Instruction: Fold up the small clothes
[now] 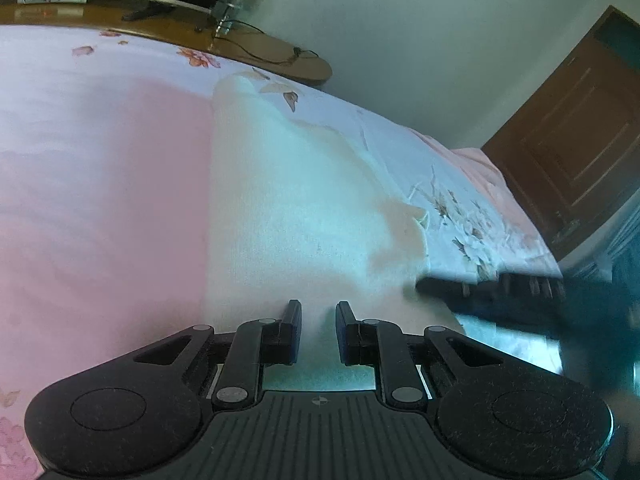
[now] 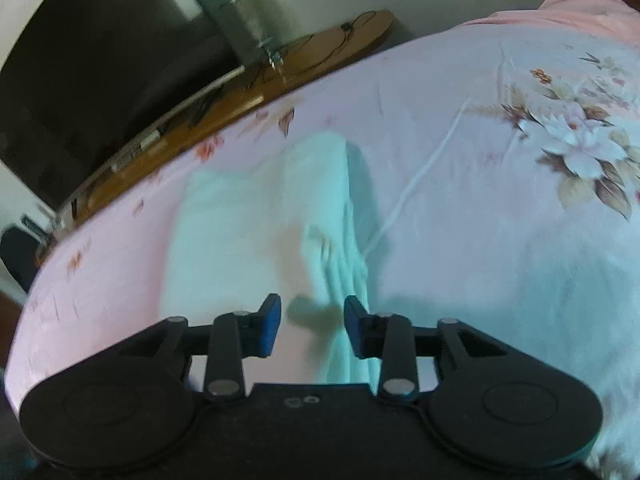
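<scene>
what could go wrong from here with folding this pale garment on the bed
Both views are blurred, so placement is uncertain.
1. The left gripper and right gripper both look open over the pale garment, so a close may pinch the floral bedsheet too.
2. The garment's right edge is already bunched, so the fold may come out uneven.

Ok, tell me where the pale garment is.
The pale garment lies on the floral bedsheet, directly ahead of both tools in each wrist view, below the wooden board.
</scene>
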### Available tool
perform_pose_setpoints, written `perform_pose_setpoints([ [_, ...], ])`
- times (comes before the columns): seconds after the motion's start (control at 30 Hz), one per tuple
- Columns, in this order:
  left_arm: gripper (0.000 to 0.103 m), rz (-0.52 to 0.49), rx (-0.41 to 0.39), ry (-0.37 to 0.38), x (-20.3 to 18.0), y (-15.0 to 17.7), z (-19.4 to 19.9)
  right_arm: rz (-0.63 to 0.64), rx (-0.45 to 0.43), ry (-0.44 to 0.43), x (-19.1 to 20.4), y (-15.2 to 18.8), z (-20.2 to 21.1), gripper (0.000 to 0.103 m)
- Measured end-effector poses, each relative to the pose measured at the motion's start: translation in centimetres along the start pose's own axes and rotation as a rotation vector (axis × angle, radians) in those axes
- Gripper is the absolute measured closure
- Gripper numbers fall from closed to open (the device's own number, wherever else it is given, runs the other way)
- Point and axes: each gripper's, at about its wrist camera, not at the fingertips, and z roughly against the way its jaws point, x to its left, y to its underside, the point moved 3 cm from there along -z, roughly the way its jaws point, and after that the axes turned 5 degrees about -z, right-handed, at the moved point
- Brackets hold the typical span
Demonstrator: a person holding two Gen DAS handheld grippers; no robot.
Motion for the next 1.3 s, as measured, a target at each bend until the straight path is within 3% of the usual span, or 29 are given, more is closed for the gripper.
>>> perform_pose_setpoints([
  [0.3,0.086,0.039,0.018,0.049,0.5,-0.5,-0.8,0.069,0.047,0.117,0.5,3.4,-0.4,0.076],
  [0.33,0.086,0.038,0.018,0.047,0.5,-0.5,-0.8,0.094,0.045,0.132,0.8,3.5,-0.4,0.082],
  [0.37,0.086,0.037,0.018,0.047,0.4,-0.4,-0.8,0.114,0.042,0.139,0.9,3.6,-0.2,0.095],
  [0.4,0.086,0.036,0.018,0.046,0.4,-0.4,-0.8,0.126,0.046,0.128,1.0,3.7,0.1,0.098],
  [0.6,0.086,0.042,0.031,0.011,0.3,-0.7,-0.6,0.222,0.023,0.197,-0.1,3.8,0.2,0.099],
  [0.83,0.086,0.045,0.005,-0.057,-0.6,-2.1,1.5,0.23,0.046,0.141,-1.4,3.5,0.1,0.098],
  [0.9,0.086,0.055,0.0,-0.082,-0.8,-2.9,1.6,0.199,0.056,0.089,-1.6,2.9,0.8,0.097],
  [0.93,0.086,0.068,-0.004,-0.098,-1.0,-3.4,1.6,0.177,0.057,0.06,-1.7,2.4,1.1,0.085],
  [0.97,0.086,0.079,-0.009,-0.109,-1.1,-4.0,1.5,0.154,0.045,0.03,-1.7,1.7,1.5,0.073],
  [1.03,0.086,0.087,-0.027,-0.125,-1.4,-5.3,1.0,0.146,-0.016,-0.015,-1.4,0.2,2.4,0.067],
  [1.17,0.086,0.057,-0.074,-0.191,-1.6,-8.5,-1.0,0.207,-0.117,-0.004,0.9,-3.5,1.9,0.068],
  [1.3,0.086,0.072,-0.103,-0.293,0.0,-11.3,-4.6,0.269,-0.142,-0.006,4.1,-6.4,-2.0,0.066],
])
